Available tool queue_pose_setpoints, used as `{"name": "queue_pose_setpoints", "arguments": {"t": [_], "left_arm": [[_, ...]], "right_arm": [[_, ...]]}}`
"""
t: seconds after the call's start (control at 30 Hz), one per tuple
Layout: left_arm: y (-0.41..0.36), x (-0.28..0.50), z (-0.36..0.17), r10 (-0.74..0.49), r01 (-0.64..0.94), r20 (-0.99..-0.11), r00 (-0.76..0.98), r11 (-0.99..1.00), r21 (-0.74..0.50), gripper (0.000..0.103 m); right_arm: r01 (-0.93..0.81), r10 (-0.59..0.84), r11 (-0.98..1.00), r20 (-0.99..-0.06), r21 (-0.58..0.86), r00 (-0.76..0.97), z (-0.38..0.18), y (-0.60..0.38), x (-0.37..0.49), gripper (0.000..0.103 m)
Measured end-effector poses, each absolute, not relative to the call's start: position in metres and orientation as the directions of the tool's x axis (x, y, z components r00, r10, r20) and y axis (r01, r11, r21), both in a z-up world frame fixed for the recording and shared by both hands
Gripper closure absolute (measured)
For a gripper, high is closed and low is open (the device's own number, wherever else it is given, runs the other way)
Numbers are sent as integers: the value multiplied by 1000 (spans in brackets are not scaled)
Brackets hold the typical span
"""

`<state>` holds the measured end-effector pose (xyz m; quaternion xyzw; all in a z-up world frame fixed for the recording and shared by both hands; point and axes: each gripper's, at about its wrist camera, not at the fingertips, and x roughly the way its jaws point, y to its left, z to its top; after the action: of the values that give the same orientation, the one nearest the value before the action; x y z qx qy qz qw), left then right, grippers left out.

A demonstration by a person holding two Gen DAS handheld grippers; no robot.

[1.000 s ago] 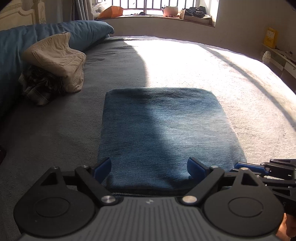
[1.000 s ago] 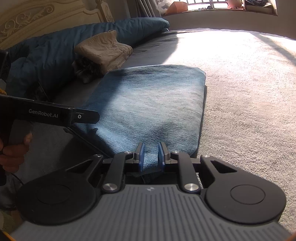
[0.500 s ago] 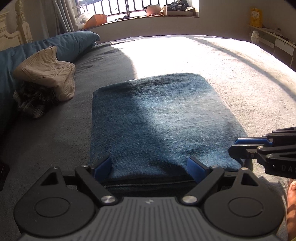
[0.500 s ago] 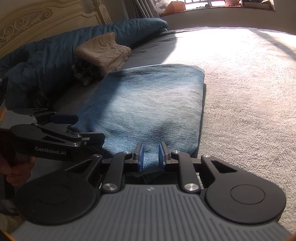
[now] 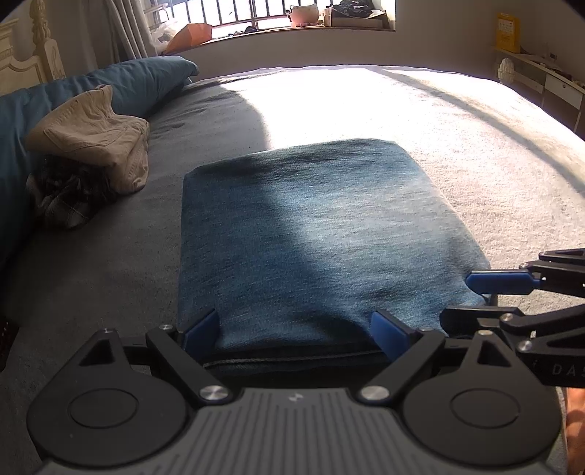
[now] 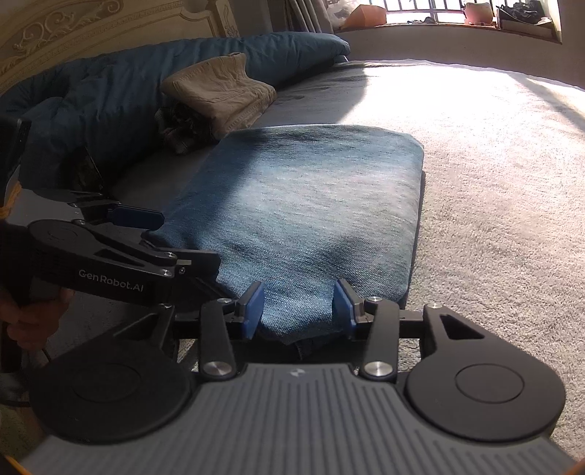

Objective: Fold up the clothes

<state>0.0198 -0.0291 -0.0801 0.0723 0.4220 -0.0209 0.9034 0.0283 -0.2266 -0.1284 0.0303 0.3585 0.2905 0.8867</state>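
Observation:
A folded pair of blue jeans [image 5: 321,234] [image 6: 310,204] lies flat on the grey bed cover [image 5: 475,146]. My left gripper [image 5: 296,330] stands wide open at the fold's near left edge, with denim lying between its blue pads. In the right wrist view the left gripper [image 6: 146,237] comes in from the left beside the jeans. My right gripper [image 6: 297,303] is at the near right corner. Its jaws are opening, the denim edge sits loosely between the pads, and neither pad pinches it. The right gripper [image 5: 486,299] also shows at the right of the left wrist view.
Folded beige trousers [image 5: 98,135] [image 6: 223,91] rest on a dark plaid garment [image 5: 65,197] against a blue duvet [image 5: 139,84] at the left. A carved headboard [image 6: 73,29] stands behind. A cluttered window ledge [image 5: 292,25] runs along the far side. A hand [image 6: 29,321] holds the left gripper's handle.
My right gripper's pads were pinched on the jeans' near edge and have now spread apart, letting it go. The left gripper stays wide, with a slight roll.

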Motion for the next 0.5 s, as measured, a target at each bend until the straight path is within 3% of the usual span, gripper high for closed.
{"name": "queue_pose_setpoints", "arguments": {"t": [0.5], "left_arm": [[-27,19,-78,15,87,-772,636,992,91,11]], "right_arm": [[-460,558,825,-610,329,563,-130,-229,31,61]]}}
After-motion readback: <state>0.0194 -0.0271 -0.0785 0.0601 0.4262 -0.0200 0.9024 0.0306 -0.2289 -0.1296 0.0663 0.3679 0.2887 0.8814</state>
